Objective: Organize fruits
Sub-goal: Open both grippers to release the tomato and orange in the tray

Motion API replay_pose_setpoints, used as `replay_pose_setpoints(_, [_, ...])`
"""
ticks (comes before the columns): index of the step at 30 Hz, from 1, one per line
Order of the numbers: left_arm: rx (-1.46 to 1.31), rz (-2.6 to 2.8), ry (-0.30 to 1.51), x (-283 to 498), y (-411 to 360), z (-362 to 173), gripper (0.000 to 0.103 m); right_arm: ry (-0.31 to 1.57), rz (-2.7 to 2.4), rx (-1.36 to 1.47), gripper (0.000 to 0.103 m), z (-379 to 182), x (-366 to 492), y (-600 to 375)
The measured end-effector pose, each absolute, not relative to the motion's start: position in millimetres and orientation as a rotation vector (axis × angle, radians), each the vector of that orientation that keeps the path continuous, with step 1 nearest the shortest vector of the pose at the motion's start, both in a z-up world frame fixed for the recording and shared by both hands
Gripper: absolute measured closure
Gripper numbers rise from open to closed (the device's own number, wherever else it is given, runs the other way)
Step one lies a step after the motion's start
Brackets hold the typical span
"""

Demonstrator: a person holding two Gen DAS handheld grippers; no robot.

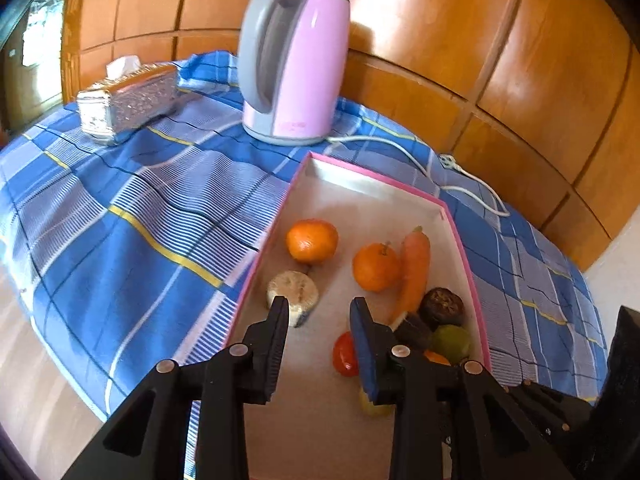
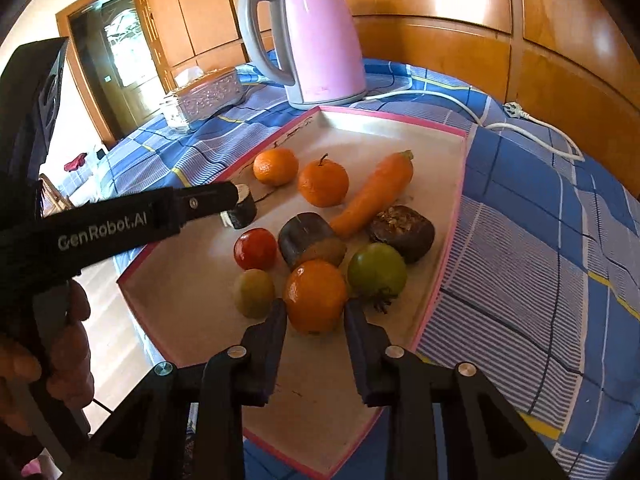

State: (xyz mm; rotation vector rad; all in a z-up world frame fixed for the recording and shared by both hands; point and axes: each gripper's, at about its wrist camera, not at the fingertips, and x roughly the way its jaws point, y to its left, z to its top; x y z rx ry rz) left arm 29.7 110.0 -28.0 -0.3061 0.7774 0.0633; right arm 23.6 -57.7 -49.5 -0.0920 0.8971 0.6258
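Note:
A pink-rimmed tray [image 2: 448,240] [image 1: 464,248] on the blue plaid cloth holds two tangerines [image 2: 276,166] [image 2: 323,183], a carrot [image 2: 376,194], a red tomato [image 2: 255,249], a green tomato [image 2: 377,270], an orange [image 2: 315,296], dark fruits [image 2: 402,232] and a cut white piece [image 1: 292,294]. My right gripper [image 2: 315,312] is open, its fingers on either side of the orange. My left gripper [image 1: 320,308] is open above the tray, its left finger just in front of the white piece; it also shows in the right wrist view [image 2: 224,196].
A pink electric kettle [image 1: 294,64] stands behind the tray, its white cord [image 1: 420,164] trailing right along the cloth. A silver tissue box [image 1: 128,102] sits at the back left. Wooden panelling rises behind the table. The table edge drops to the floor at left.

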Motion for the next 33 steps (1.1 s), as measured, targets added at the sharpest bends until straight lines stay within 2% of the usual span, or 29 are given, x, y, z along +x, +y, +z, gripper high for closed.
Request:
replay_pose_setpoints(15, [-0.222, 0.139, 0.77, 18.4, 97.6, -22.4, 0.07, 0.896, 0.657, -0.048, 0.072, -40.8, 18.7, -58.3])
replay_pose_setpoints(29, [-0.181, 0.137, 0.713, 0.5, 85.2, -9.9, 0.068, 0.818, 0.526, 0.01, 0.071, -21.7, 5.4, -82.6])
replay_pose_setpoints(30, [-0.173, 0.134, 0.705, -0.8, 83.3, -7.8, 0.067, 0.807, 0.509, 0.008, 0.071, -19.9, 4.5, -84.2])
replay_pose_setpoints(33, [-0.16, 0.134, 0.679, -7.5, 80.4, -2.8, 0.054, 0.784, 0.469, 0.023, 0.068, -15.8, 3.8, -90.1])
